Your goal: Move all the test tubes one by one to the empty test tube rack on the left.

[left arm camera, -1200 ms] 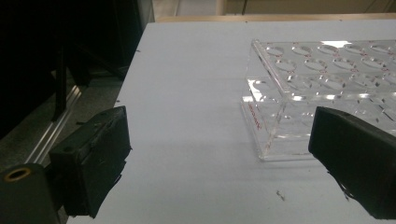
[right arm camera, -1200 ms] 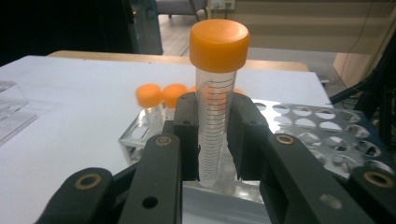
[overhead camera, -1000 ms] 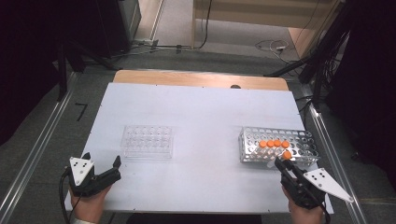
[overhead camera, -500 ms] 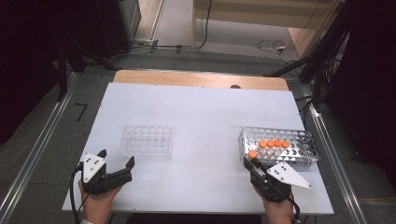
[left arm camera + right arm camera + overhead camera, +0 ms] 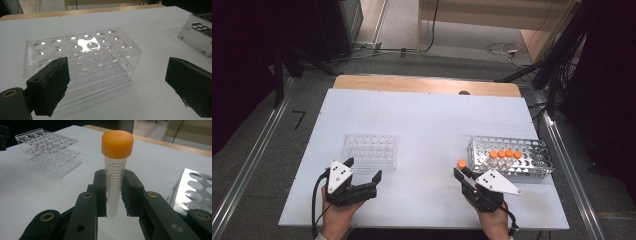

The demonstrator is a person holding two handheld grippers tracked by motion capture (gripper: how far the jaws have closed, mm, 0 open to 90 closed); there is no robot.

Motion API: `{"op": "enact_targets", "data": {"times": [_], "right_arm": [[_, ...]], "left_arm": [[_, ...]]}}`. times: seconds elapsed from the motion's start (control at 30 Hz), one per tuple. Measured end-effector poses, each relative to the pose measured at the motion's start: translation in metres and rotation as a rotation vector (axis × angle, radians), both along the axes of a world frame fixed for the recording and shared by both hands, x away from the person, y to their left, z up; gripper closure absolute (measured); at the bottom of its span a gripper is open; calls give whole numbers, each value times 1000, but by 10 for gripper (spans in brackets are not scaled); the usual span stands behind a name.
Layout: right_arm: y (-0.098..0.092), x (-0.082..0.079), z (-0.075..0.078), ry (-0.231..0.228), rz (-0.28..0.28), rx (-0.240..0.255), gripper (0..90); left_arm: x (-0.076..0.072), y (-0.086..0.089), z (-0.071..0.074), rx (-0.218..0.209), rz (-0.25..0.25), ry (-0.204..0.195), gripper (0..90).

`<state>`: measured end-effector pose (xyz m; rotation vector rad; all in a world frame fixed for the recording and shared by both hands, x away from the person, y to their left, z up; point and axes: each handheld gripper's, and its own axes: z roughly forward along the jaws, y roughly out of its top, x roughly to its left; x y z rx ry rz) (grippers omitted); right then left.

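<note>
Holding: my right gripper point(image 5: 115, 202) clamps the orange-capped tube point(image 5: 115, 172) upright, frame centre.
Tube: lower centre-right, just left of metal rack point(image 5: 532, 167).
Left gripper point(image 5: 117, 85): I see it wide open, empty, before clear rack point(image 5: 82, 62).

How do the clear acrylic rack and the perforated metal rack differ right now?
The clear acrylic tube rack is transparent with every hole vacant; the perforated grey metal rack is opaque and holds four orange-capped tubes. The acrylic one lies ahead of the left hand-held gripper, the metal one beside the right hand-held gripper. Both are rectangular and stand flat on the white tabletop.
</note>
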<state>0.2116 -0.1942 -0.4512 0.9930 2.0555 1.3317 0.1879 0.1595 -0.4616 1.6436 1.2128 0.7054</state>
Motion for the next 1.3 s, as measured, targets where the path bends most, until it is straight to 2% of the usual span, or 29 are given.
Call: {"op": "enact_targets", "data": {"times": [0.13,0.27,0.4,0.5,0.63,0.87,1.1,1.3], "right_arm": [[13,3,-2,1,27,-10,724],[25,6,-6,15,54,-6,724],[32,8,-7,25,72,-6,724],[38,9,-9,30,86,-7,724],[47,10,-11,37,107,-16,724],[64,9,-16,54,154,-33,724],[73,8,-17,61,185,-37,724],[82,6,-17,82,220,-31,724]], "left_arm": [[3,-11,3,5,-17,-11,58],[9,-16,3,-29,-40,17,73],[11,-24,3,-19,-65,17,74],[10,-29,5,-28,-85,11,76],[7,-37,10,-40,-127,-17,126],[2,-52,17,-51,-224,-33,188],[1,-63,22,-53,-271,-56,252],[2,-72,21,-40,-303,-55,338]]}}
